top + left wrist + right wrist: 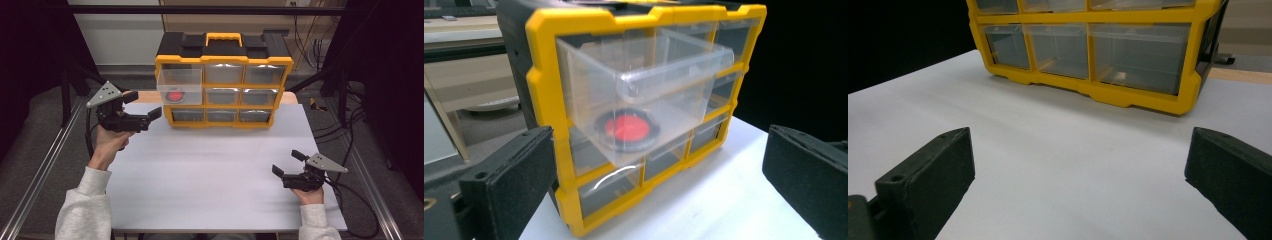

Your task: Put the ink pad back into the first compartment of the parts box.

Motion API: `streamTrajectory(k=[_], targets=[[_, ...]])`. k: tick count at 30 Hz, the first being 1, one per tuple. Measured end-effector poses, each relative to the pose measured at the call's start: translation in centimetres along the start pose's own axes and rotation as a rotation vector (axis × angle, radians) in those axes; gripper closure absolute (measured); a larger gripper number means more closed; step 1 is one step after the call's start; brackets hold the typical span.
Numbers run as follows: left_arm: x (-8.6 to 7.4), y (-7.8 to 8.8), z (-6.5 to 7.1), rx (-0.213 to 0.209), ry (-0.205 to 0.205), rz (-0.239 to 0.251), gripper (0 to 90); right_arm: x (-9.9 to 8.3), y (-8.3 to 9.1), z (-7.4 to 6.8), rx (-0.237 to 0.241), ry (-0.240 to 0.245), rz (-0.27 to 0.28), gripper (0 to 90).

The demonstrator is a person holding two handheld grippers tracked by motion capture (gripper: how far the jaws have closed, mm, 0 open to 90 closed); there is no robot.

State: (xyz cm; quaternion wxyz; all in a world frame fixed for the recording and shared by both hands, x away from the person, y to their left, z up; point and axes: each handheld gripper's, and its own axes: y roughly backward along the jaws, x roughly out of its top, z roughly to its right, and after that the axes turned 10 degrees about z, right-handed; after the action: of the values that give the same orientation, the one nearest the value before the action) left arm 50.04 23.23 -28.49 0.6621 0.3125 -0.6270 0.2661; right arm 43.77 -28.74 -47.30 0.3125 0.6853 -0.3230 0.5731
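Two tools, left tool (pixel 142 107) and right tool (pixel 288 163), jaws apart, empty; drawer (pixel 179 85) at cabinet's (pixel 223 87) 10 o'clock protrudes, holding red disc (pixel 175 95).

You work at a white bench (pixel 215 170) that fills the middle and lower part of the high view, its wooden edge (pixel 150 96) showing at the far left corner. Metal rails (pixel 42 172) run along both sides of the frame over a grey floor (pixel 30 130). Black curtains (pixel 30 50) darken your upper left and upper right. At top centre stand a pale wall (pixel 120 35) and a brown panel (pixel 230 22), with loose cables (pixel 320 47) hanging at the upper right. Light glares off the bench top.
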Motion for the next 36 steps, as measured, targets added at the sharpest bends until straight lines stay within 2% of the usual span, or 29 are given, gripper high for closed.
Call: streamTrajectory(k=[6, 10, 19, 23, 31, 33, 36], targets=[[-2.7, 0.9, 0.2, -0.001, 0.011, -0.005, 0.6, 0.0, 0.0, 0.0, 0.000, -0.001, 0.000, 0.3], [-4.6, 1.4, 0.2, 0.001, 0.032, -0.010, 0.5, 0.0, 0.0, 0.0, 0.001, -0.001, 0.001, 0.3], [-8.8, 2.5, 0.3, -0.003, 0.051, -0.046, 0.8, 0.0, 0.0, 0.0, 0.001, -0.001, 0.000, 0.3], [-10.4, 2.8, 0.5, 0.000, 0.047, -0.059, 0.9, 0.0, 0.0, 0.0, 0.001, -0.001, 0.001, 0.3], [-12.9, 3.8, 0.4, 0.002, 0.069, -0.051, 1.4, 0.0, 0.0, 0.0, 0.000, -0.002, -0.003, 0.3], [-13.3, 4.0, 0.4, 0.000, 0.060, -0.067, 1.7, 0.0, 0.0, 0.0, 0.000, -0.001, -0.003, 0.3], [-13.7, 4.2, 0.3, 0.009, 0.057, -0.067, 1.8, 0.0, 0.0, 0.0, 0.002, -0.002, -0.004, 0.3]])
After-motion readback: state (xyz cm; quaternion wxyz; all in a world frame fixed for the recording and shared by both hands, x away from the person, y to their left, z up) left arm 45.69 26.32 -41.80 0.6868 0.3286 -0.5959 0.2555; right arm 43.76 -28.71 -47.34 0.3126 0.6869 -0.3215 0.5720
